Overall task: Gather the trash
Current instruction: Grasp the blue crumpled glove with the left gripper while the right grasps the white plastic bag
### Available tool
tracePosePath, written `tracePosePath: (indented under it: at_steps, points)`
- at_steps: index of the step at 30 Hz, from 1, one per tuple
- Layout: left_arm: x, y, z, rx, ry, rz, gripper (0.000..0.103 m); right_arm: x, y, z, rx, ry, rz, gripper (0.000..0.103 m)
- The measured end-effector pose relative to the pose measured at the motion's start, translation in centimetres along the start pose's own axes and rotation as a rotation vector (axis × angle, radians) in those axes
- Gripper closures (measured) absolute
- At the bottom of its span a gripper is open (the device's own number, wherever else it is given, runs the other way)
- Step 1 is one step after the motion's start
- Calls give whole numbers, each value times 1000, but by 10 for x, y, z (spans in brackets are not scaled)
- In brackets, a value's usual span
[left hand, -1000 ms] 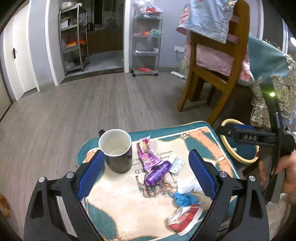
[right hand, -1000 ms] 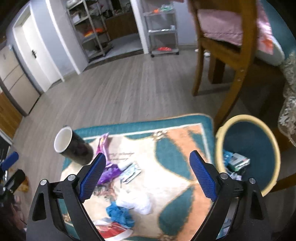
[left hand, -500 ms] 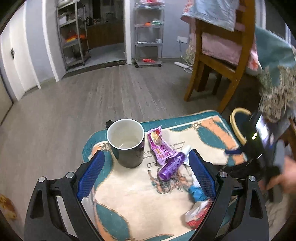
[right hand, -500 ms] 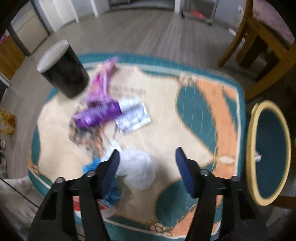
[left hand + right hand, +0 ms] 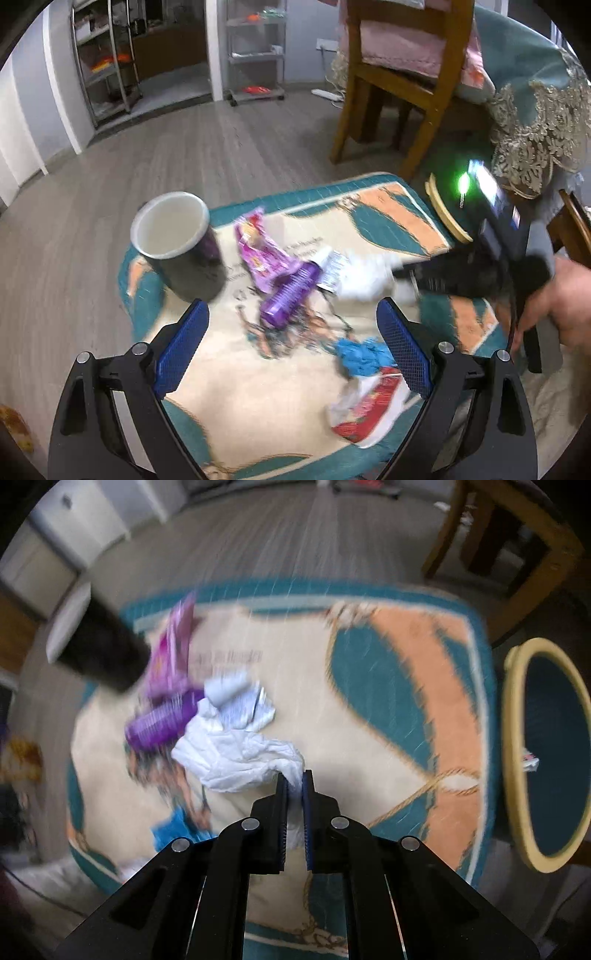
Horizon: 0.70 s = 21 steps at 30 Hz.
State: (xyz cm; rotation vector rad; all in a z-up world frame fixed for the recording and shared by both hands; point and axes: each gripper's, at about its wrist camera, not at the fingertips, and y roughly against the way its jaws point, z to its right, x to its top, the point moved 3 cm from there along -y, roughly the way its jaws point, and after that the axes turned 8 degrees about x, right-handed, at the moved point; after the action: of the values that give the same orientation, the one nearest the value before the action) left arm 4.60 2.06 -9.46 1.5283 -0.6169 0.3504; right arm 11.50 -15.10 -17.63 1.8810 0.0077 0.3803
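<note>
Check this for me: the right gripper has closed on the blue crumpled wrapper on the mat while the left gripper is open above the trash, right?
Not quite. The right gripper is shut on the white crumpled tissue, not the blue wrapper, which lies untouched on the mat; the right wrist view shows it. The left gripper is indeed open above the trash.

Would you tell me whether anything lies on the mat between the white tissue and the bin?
Nothing visible does: the right claw grips the white tissue, and only bare mat separates it from the bin.
</note>
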Motion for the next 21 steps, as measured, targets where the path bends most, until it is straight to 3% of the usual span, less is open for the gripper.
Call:
tracePosePath:
  at_steps: [3, 6, 14, 18, 21]
  points:
    - [-11, -13, 13, -27, -6, -40, 13, 6, 27, 5, -3, -37, 106, 94]
    - [-25, -34, 25, -24, -6, -105, 14, 10, 41, 15, 26, -93, 155, 94]
    - [-43, -68, 55, -10, -52, -207, 17, 12, 52, 28, -20, -84, 163, 94]
    - [-48, -84, 56, -6, -19, -271, 24, 11, 57, 34, -23, -79, 173, 94]
    - [-55, -94, 55, -16, 5, -325, 45, 11, 59, 39, -16, -86, 175, 94]
